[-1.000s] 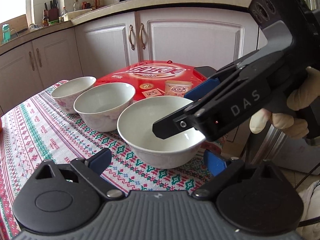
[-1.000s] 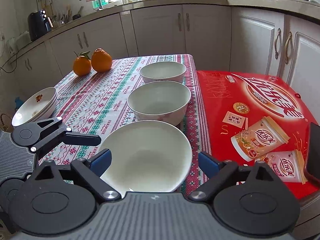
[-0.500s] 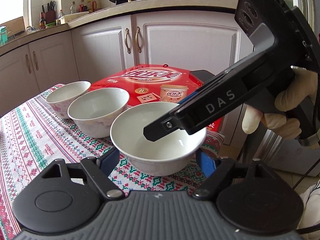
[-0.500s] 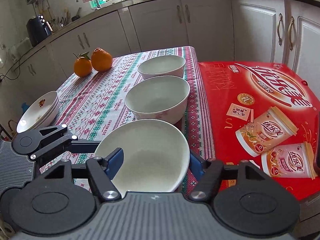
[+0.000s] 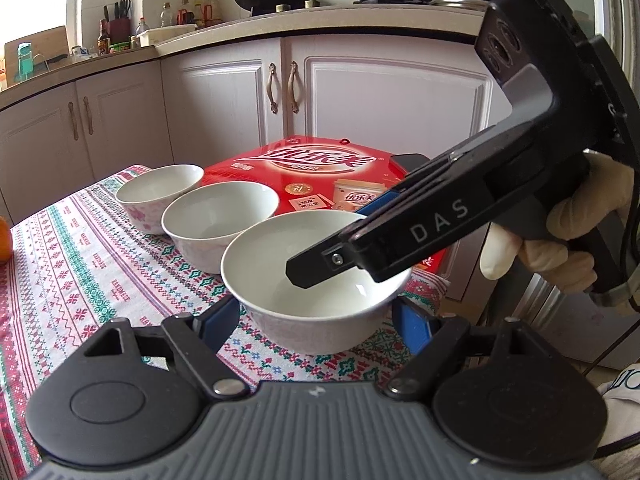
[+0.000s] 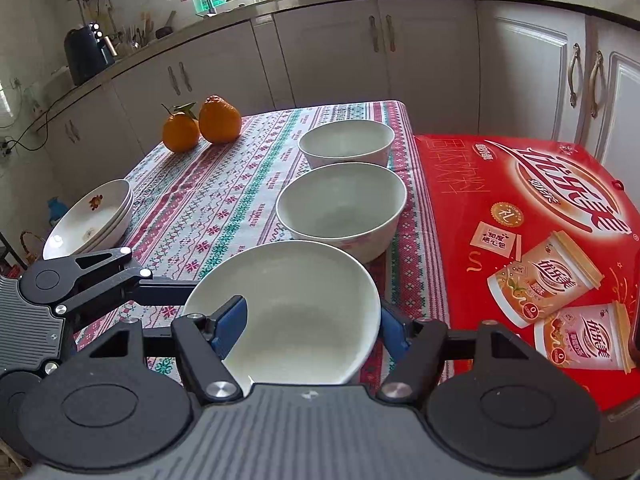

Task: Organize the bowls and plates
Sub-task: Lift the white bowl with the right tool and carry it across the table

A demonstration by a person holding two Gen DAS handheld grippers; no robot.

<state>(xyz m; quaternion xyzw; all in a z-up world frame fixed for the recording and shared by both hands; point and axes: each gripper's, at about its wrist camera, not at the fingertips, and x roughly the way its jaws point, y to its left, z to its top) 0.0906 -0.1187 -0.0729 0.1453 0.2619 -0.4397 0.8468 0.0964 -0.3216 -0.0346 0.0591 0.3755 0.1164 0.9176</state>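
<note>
Three white bowls stand in a row on the patterned tablecloth. The nearest bowl sits between the fingers of both grippers. My left gripper straddles its base, blue pads close to its sides. My right gripper straddles its rim, one pad inside the bowl and one outside; its black body reaches over the bowl in the left wrist view. The middle bowl and far bowl are untouched. A stack of plates sits at the table's left edge.
A red drink box lies right of the bowls. Two oranges sit at the far left of the table. White kitchen cabinets stand behind. A dark phone edge lies on the box.
Both grippers have moved in and narrowed around the nearest bowl. The right gripper's jaws have closed from wide apart to around the bowl's rim.
</note>
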